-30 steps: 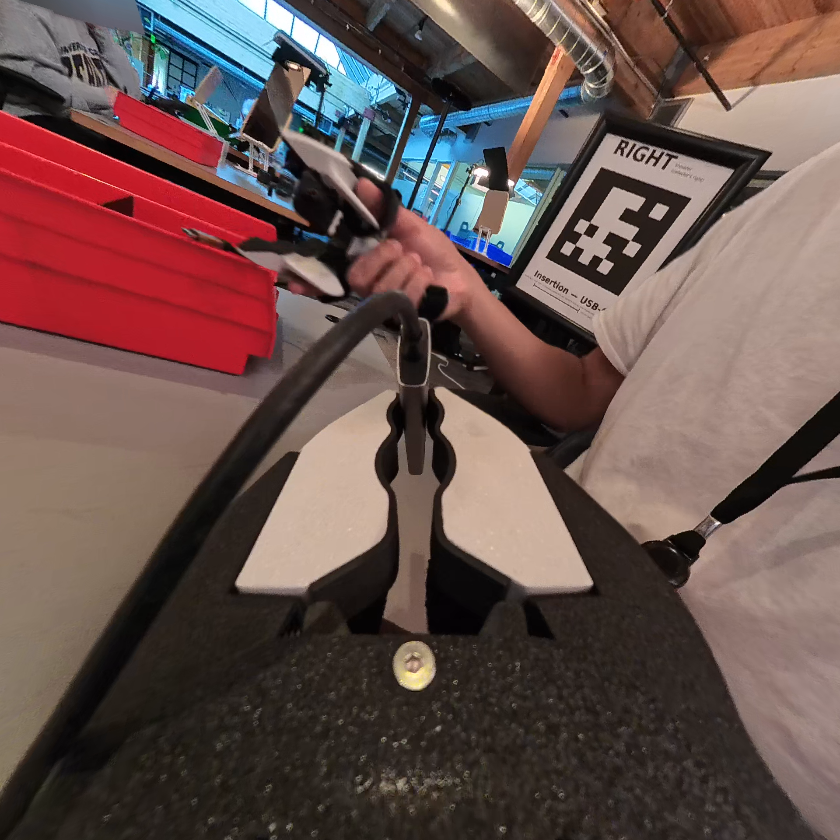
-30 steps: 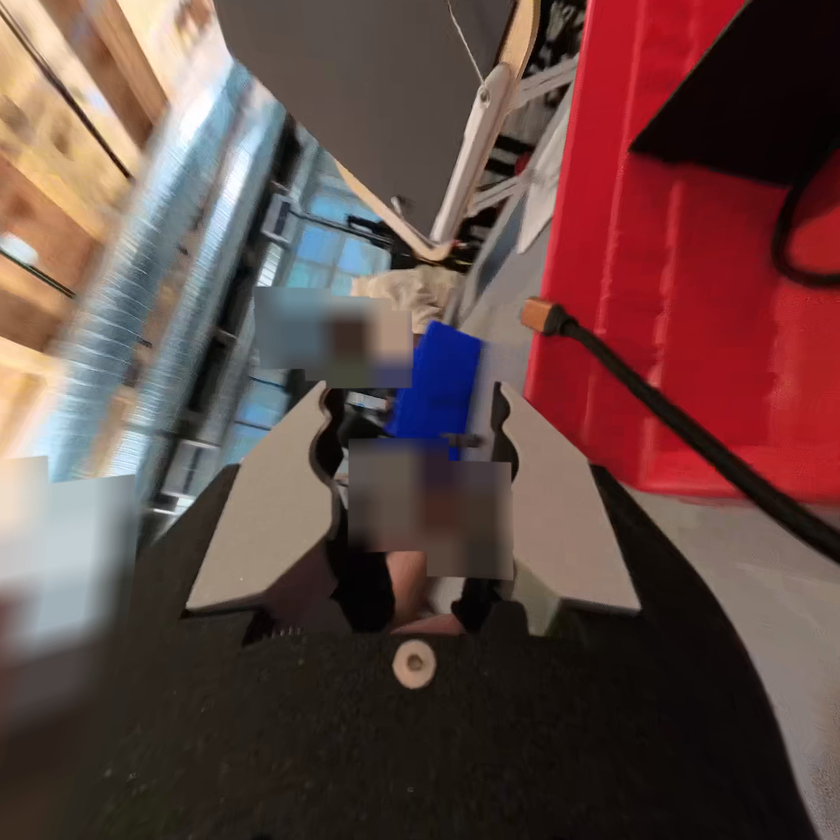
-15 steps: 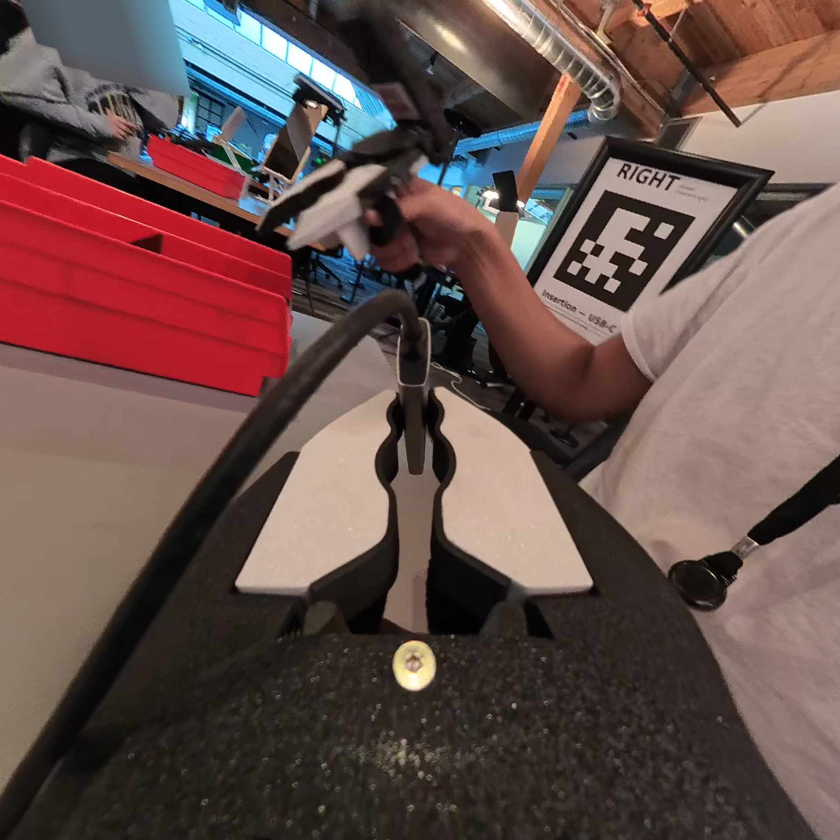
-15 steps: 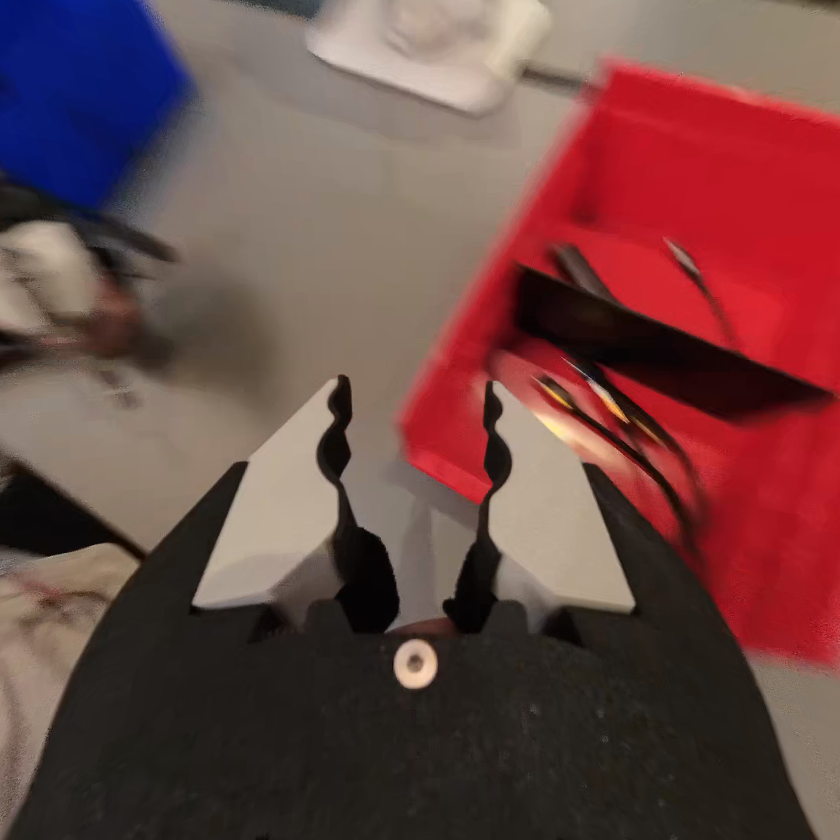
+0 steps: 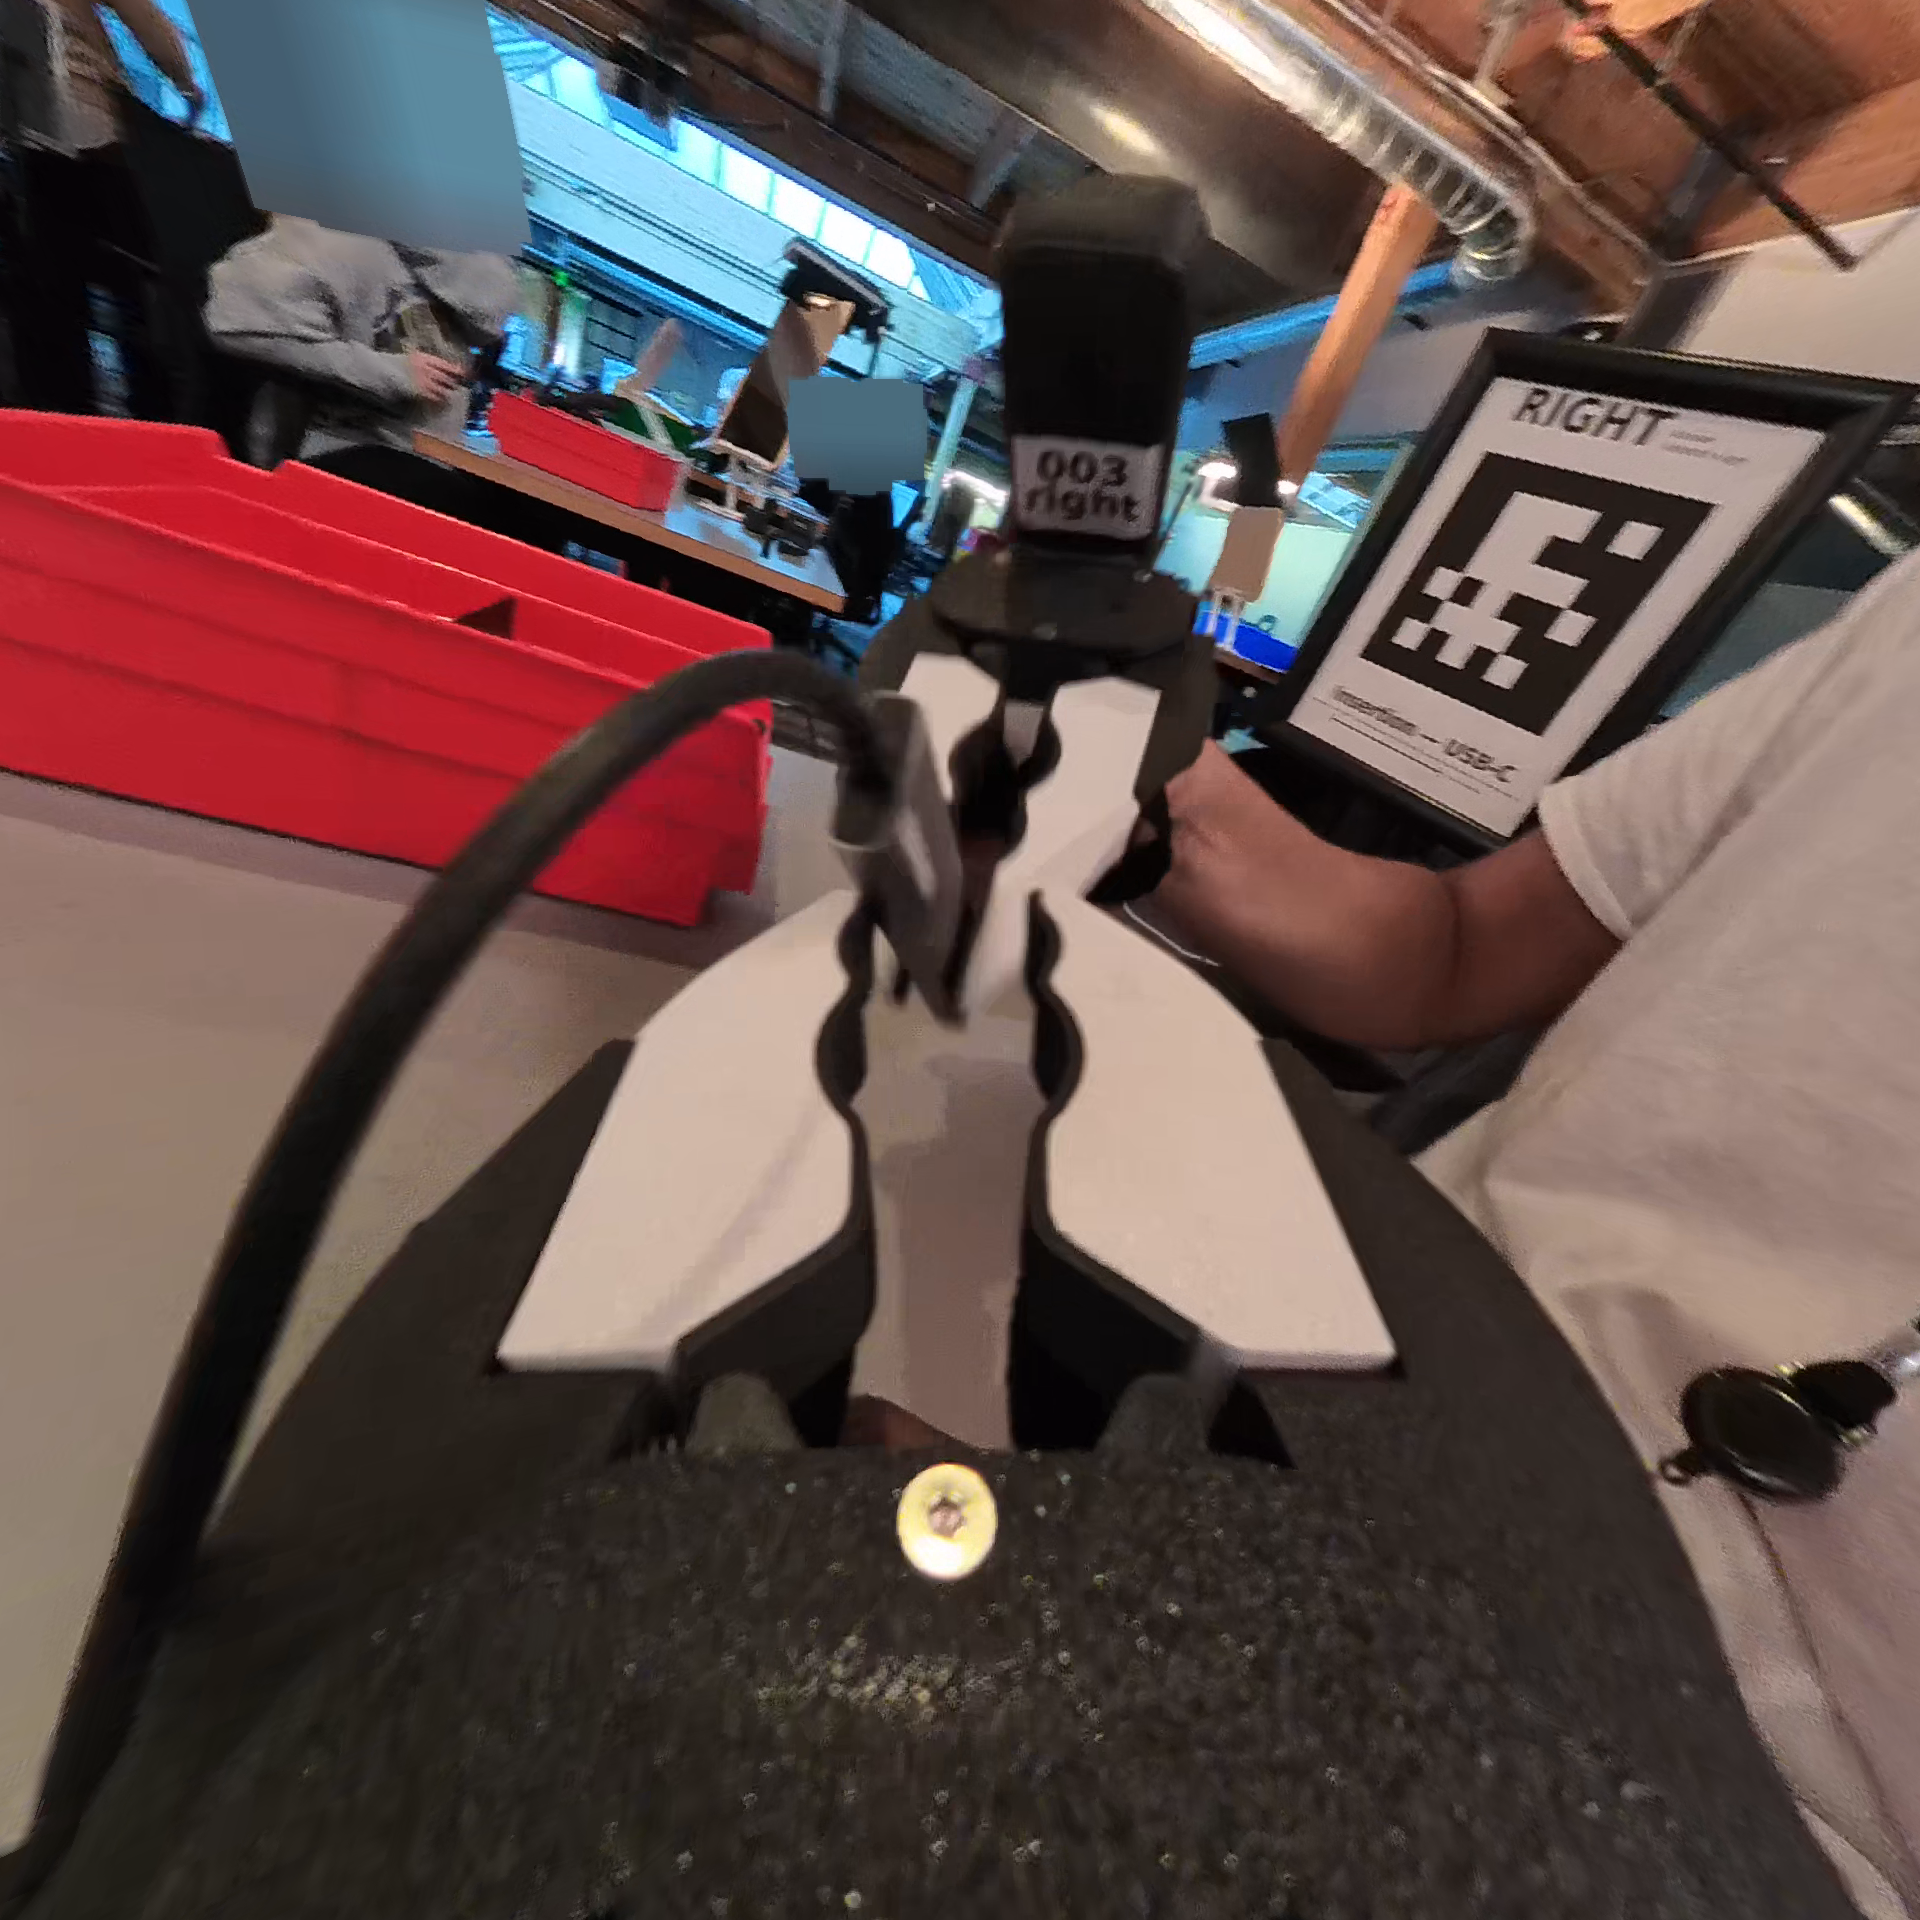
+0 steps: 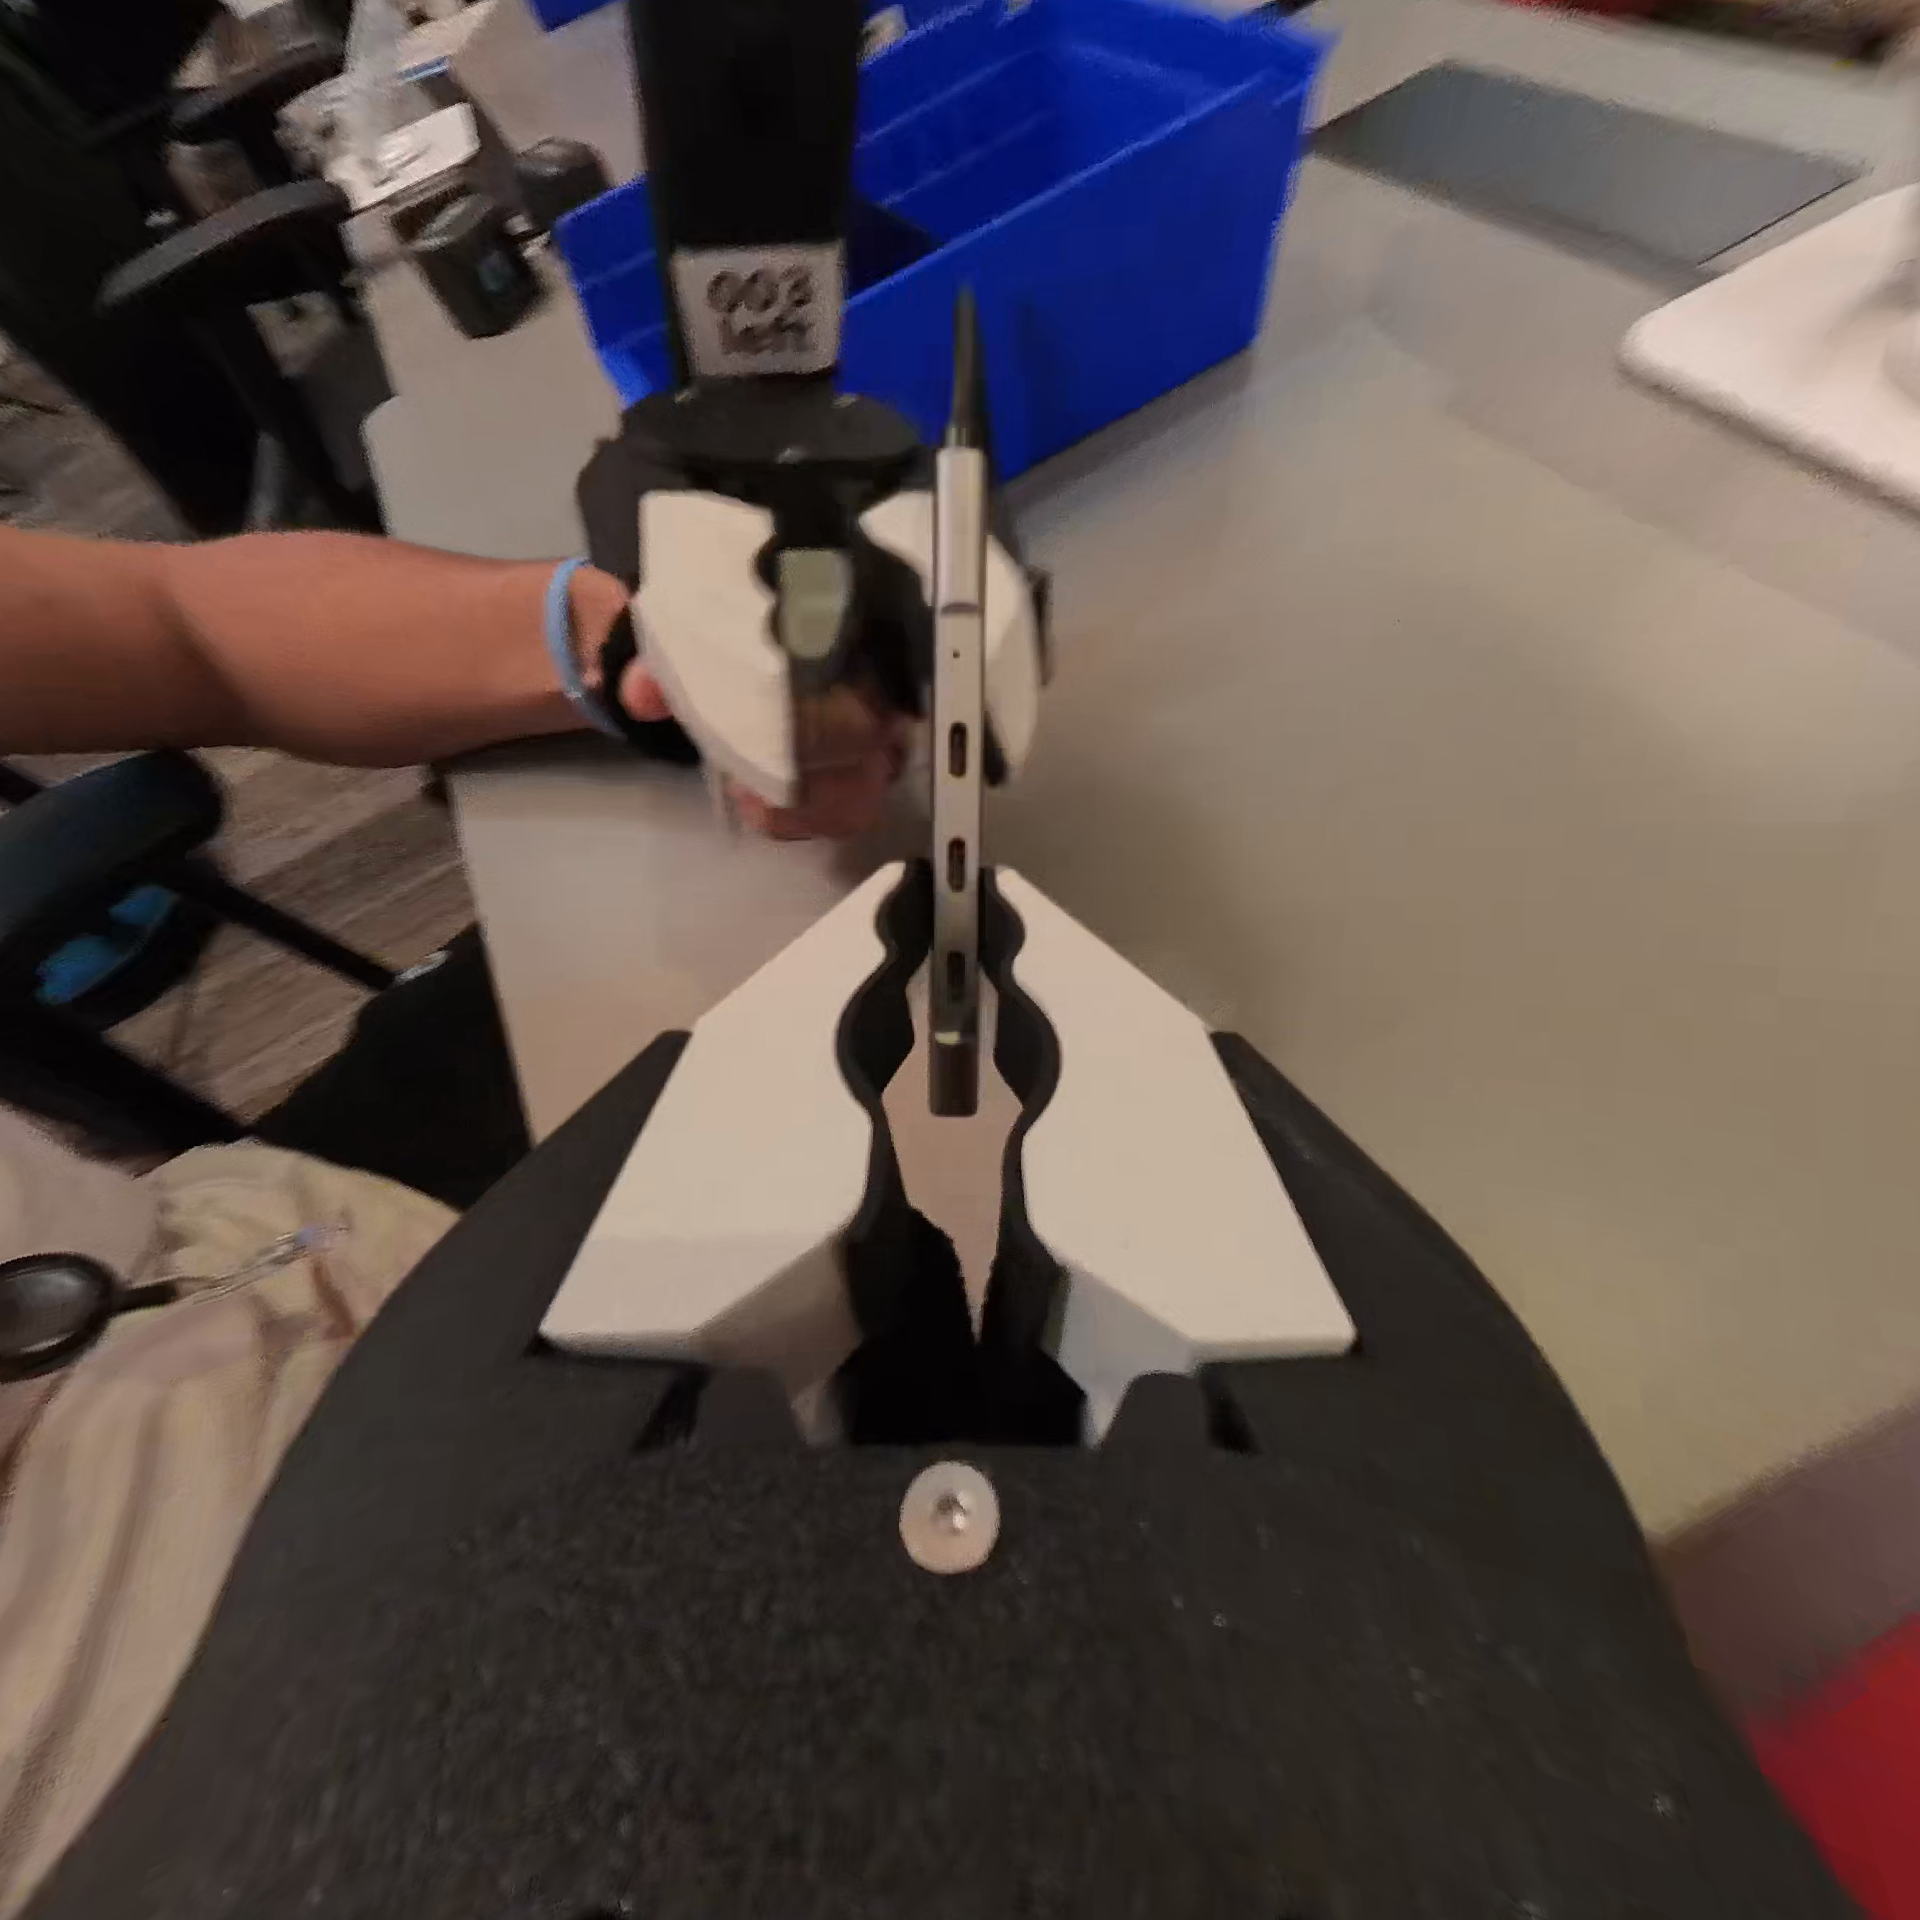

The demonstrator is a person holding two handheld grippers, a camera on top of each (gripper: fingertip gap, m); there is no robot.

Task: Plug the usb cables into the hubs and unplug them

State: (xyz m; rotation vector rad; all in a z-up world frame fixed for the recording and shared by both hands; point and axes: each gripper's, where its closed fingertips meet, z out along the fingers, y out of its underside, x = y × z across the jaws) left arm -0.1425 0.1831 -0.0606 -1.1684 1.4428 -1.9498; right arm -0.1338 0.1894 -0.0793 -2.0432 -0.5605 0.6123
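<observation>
A slim grey hub (image 6: 958, 623) with several slot ports on its edge stands upright, with a black cable (image 5: 416, 987) arching from its top out to the left. My right gripper (image 6: 951, 878) is shut on the hub's lower end. My left gripper (image 5: 940, 925) is open, and the tilted hub (image 5: 909, 862) sits loose between its fingertips, nearer the left finger. The two grippers face each other closely over the grey table (image 6: 1455, 831). The right gripper (image 5: 1003, 831) shows just behind the hub in the left wrist view, and the left gripper (image 6: 821, 644) shows in the right wrist view.
Stacked red bins (image 5: 312, 675) stand on the table beyond the cable. A blue bin (image 6: 1091, 208) sits at the table's far edge and a white object (image 6: 1818, 343) at the right. A framed marker sign (image 5: 1538, 582) stands behind. The person's white shirt (image 5: 1714, 1039) is close. My two grippers' fingertips are within a few centimetres of each other.
The right gripper swung down from above the red bins to face the left one and closed on the hub. The left gripper's fingers opened, and the hub now leans to the left.
</observation>
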